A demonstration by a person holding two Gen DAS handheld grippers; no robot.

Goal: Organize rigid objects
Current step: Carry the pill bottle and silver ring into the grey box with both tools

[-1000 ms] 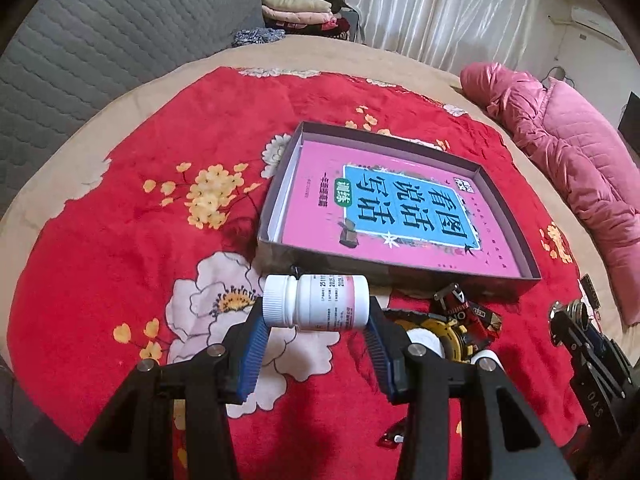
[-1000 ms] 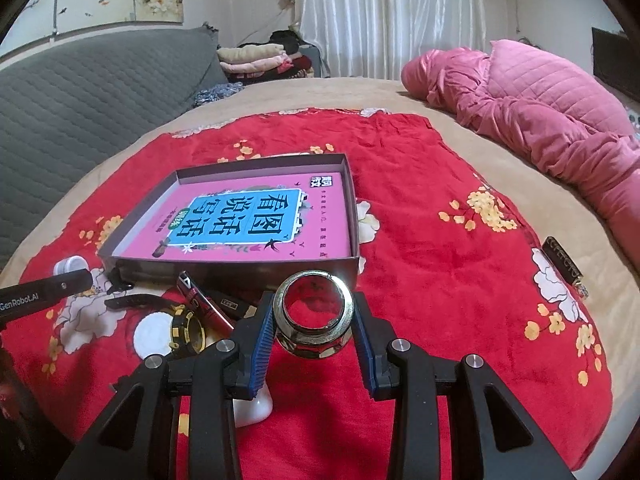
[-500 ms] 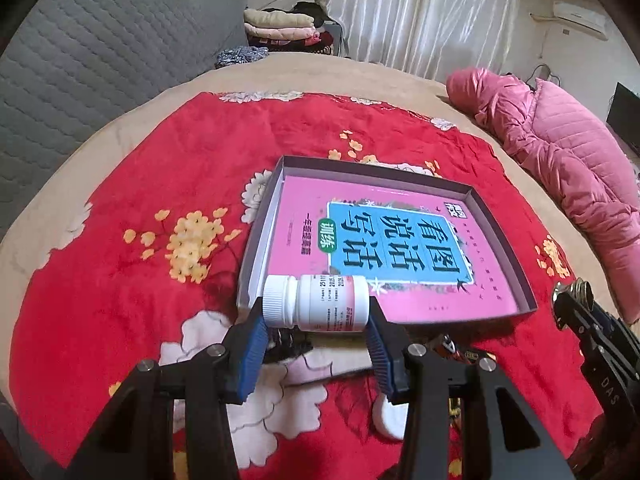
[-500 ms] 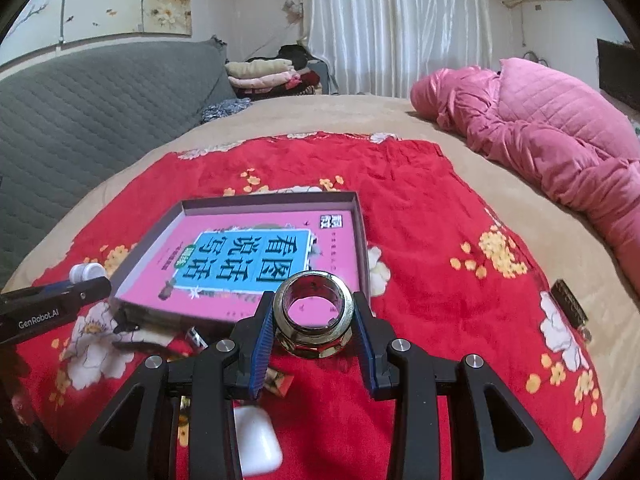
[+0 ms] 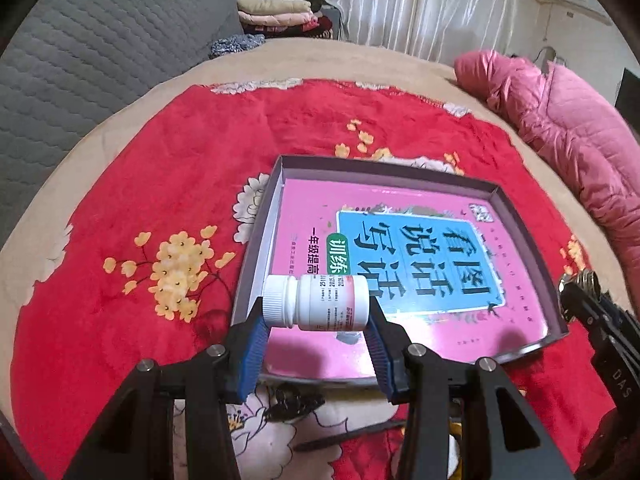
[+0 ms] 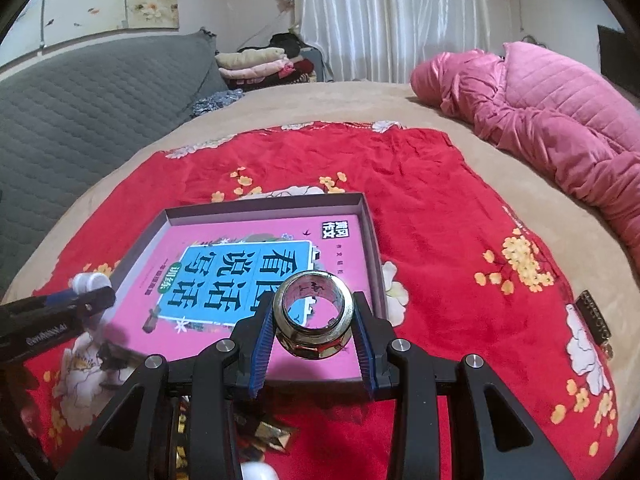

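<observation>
Pill bottle (image 5: 316, 302), white with a ribbed cap at its left end, lies sideways between the blue pads of the left gripper (image 5: 316, 338), which clamp it end to end above the near left corner of the shallow box (image 5: 256, 256). Its label print is too small to read. Below the pads, dark items on the red floral blanket (image 5: 160, 184) are blurred and half covered by the black fingers; one may be a hair clip (image 5: 294, 402). Inside the box lies a pink book (image 5: 408, 264), its near edge hidden by the bottle. At the right edge of this view the other gripper is cut off by the frame. From the right wrist, the right gripper (image 6: 314, 338) points steeply down and grips a shiny metal ring (image 6: 313, 314) from both sides, above the box's near right part. A dark flat object (image 6: 595, 316) on the blanket's far right is hard to identify.
</observation>
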